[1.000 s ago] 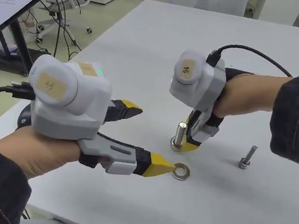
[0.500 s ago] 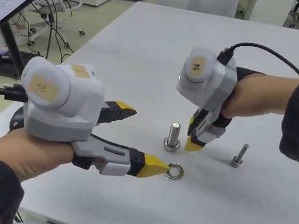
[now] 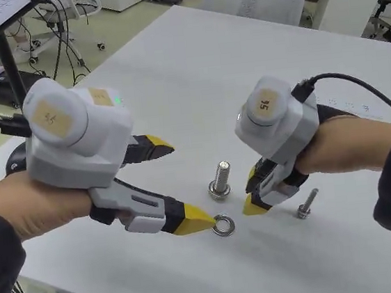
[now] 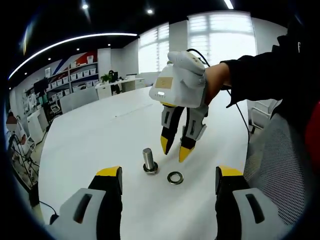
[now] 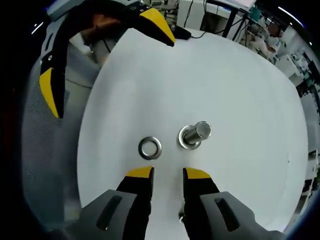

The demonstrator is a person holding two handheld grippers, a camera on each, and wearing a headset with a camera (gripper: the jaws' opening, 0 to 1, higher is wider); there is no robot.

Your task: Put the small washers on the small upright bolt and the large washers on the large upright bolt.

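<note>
- A loose washer point(image 3: 223, 225) is lying flat toward the near edge of the table point(image 3: 196, 83), just beside the large upright bolt point(image 3: 219, 180).
- The left tongs point(image 3: 189, 184) are gaping wide, empty, one tip beside the washer.
- The right tongs point(image 5: 169, 173), barely parted, are holding nothing.
- Pinching its rim and lowering it level over the bolt is looking wisest.

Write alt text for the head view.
Two hand-held grippers are poised over a white table: the wide-open left gripper has a jaw tip beside a loose washer, and the right gripper points down between the large upright bolt and the small bolt.
</note>
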